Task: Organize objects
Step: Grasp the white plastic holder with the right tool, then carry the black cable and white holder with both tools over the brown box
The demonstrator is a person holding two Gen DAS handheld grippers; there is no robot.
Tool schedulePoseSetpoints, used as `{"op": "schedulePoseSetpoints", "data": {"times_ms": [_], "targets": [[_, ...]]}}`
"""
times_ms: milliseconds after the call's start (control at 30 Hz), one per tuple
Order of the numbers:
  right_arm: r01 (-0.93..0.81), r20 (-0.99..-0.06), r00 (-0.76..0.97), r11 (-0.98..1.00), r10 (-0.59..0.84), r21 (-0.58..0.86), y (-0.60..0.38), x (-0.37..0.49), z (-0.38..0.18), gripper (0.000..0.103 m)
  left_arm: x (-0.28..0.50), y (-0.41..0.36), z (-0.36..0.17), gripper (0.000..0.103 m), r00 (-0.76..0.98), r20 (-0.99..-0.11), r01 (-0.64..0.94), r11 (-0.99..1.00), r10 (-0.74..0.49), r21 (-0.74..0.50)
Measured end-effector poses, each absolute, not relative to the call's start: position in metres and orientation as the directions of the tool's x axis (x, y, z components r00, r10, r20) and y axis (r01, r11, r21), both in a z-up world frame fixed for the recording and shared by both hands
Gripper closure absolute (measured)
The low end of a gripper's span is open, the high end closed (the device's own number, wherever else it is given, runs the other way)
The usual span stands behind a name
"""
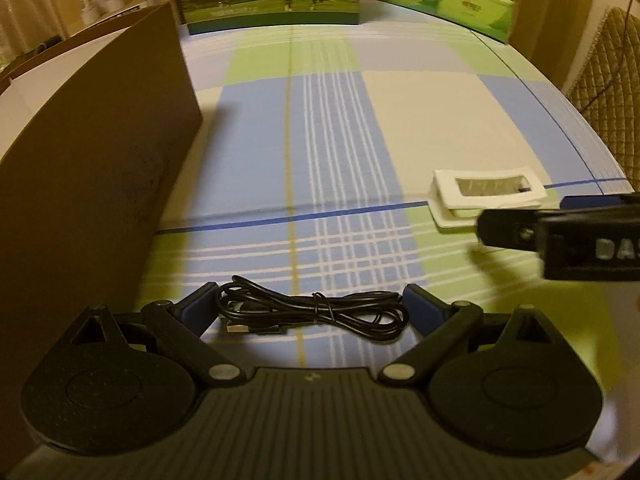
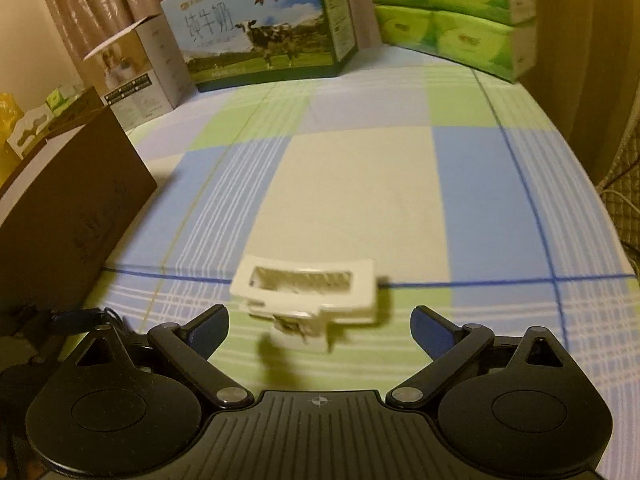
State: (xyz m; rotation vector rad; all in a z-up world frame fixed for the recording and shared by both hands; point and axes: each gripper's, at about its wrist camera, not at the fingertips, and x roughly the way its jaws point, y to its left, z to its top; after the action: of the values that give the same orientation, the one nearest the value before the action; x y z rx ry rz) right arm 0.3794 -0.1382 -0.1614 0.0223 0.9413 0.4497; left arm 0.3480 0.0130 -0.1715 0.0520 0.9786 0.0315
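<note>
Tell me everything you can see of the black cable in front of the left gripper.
The black cable is thin, glossy and rubbery-looking, coiled into a flat, long bundle cinched at its middle by a tie. A plug end shows at its near left side. It lies crosswise on the plaid tablecloth, between the open fingers of the left gripper; whether the fingers touch it is unclear. The brown cardboard box stands to its left.

There was one coiled black cable (image 1: 316,312), one white rectangular plastic holder (image 2: 306,290), one brown cardboard box (image 1: 92,152), one cow-printed milk carton (image 2: 260,28).
</note>
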Motion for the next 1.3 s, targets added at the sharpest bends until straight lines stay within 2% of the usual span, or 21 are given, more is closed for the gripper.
{"op": "schedulePoseSetpoints", "data": {"times_ms": [233, 467, 500, 1067, 1100, 1167, 1300], "targets": [[-0.357, -0.784, 0.513, 0.917, 0.35, 0.176, -0.128, 0.387, -0.169, 0.01, 0.345, 0.014, -0.172, 0.008, 0.565, -0.823, -0.016, 0.998, 0.06, 0.062], [-0.408, -0.777, 0.525, 0.904, 0.348, 0.129, -0.131, 0.373, -0.166, 0.041, 0.347, 0.016, -0.172, 0.008, 0.564, -0.824, -0.014, 0.998, 0.057, 0.059], [-0.415, -0.778, 0.525, 0.902, 0.345, 0.119, -0.132, 0.371, -0.166, 0.042, 0.347, 0.016, -0.173, 0.008, 0.563, -0.825, -0.013, 0.998, 0.057, 0.06], [-0.496, -0.809, 0.471, 0.864, 0.351, 0.086, -0.186, 0.293, -0.157, 0.041, 0.319, 0.014, -0.17, 0.008, 0.542, -0.84, 0.033, 0.998, 0.024, 0.049], [-0.489, -0.809, 0.476, 0.868, 0.347, 0.085, -0.189, 0.288, -0.156, 0.039, 0.315, 0.015, -0.169, 0.008, 0.54, -0.841, 0.033, 0.998, 0.021, 0.046], [-0.455, -0.799, 0.489, 0.884, 0.351, 0.11, -0.191, 0.283, -0.154, 0.021, 0.31, 0.016, -0.168, 0.008, 0.538, -0.843, 0.031, 0.999, 0.021, 0.044], [-0.412, -0.786, 0.511, 0.902, 0.347, 0.131, -0.179, 0.282, -0.152, 0.017, 0.303, 0.017, -0.168, 0.008, 0.536, -0.844, 0.029, 0.998, 0.026, 0.049]]}}
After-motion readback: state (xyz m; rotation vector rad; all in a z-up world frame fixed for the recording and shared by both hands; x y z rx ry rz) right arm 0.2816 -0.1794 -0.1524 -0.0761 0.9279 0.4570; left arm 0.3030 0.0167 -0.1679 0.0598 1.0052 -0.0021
